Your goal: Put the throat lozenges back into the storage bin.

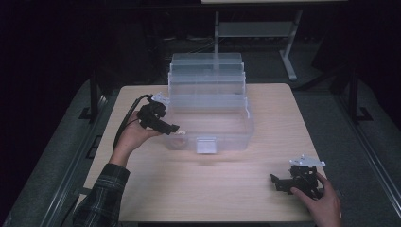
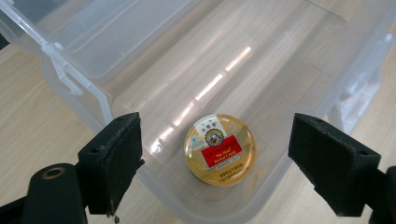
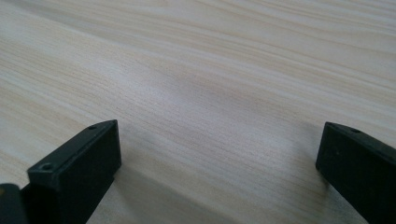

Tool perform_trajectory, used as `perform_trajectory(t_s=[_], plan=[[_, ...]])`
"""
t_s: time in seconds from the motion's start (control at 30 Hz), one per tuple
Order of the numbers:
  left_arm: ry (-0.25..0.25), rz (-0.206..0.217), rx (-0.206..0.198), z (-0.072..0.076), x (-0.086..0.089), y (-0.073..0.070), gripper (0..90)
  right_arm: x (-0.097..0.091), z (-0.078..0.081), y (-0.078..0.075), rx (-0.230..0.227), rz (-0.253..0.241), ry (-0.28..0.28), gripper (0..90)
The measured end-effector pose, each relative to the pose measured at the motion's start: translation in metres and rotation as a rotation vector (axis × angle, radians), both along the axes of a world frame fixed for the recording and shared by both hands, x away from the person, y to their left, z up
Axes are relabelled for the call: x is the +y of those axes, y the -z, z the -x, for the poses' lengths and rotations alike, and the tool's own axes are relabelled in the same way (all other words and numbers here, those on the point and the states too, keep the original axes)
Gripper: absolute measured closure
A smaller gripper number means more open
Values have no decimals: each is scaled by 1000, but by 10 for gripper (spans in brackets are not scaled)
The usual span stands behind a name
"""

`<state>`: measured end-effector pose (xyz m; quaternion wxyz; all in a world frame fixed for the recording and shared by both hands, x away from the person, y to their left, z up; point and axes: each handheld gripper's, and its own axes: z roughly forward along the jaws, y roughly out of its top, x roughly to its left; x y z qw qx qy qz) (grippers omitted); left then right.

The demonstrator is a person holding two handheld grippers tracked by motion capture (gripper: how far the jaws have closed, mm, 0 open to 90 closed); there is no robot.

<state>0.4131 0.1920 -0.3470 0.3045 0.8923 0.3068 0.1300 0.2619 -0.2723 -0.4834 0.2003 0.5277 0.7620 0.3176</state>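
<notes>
A clear plastic storage box (image 1: 208, 111) stands open on the wooden table, its lid tipped up behind it. In the left gripper view a round golden tin (image 2: 220, 149) with a red label lies flat on the floor of the box (image 2: 299, 60), near a corner. My left gripper (image 2: 215, 163) hangs open just above that corner, its jaws wide apart on either side of the tin without touching it; from above it (image 1: 176, 129) sits at the box's front left corner. My right gripper (image 1: 279, 182) rests open low over bare table (image 3: 201, 84) at the front right.
The box has a latch tab (image 1: 206, 145) on its front wall. A person's hands and a plaid left sleeve (image 1: 101, 196) come in from the front edge. Bare wood lies between the box and the right gripper. A desk frame (image 1: 288, 52) stands beyond the table.
</notes>
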Motion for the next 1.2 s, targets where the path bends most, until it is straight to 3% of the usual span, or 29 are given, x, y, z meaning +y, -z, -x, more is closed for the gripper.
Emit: perform_trajectory(t_s=[0.77, 1.2], plan=[[-30, 14, -57, 48, 34, 2, 145, 0, 0, 0, 0, 1, 1, 0], [-62, 40, -62, 83, 49, 22, 136, 0, 0, 0, 0, 0, 0, 0]])
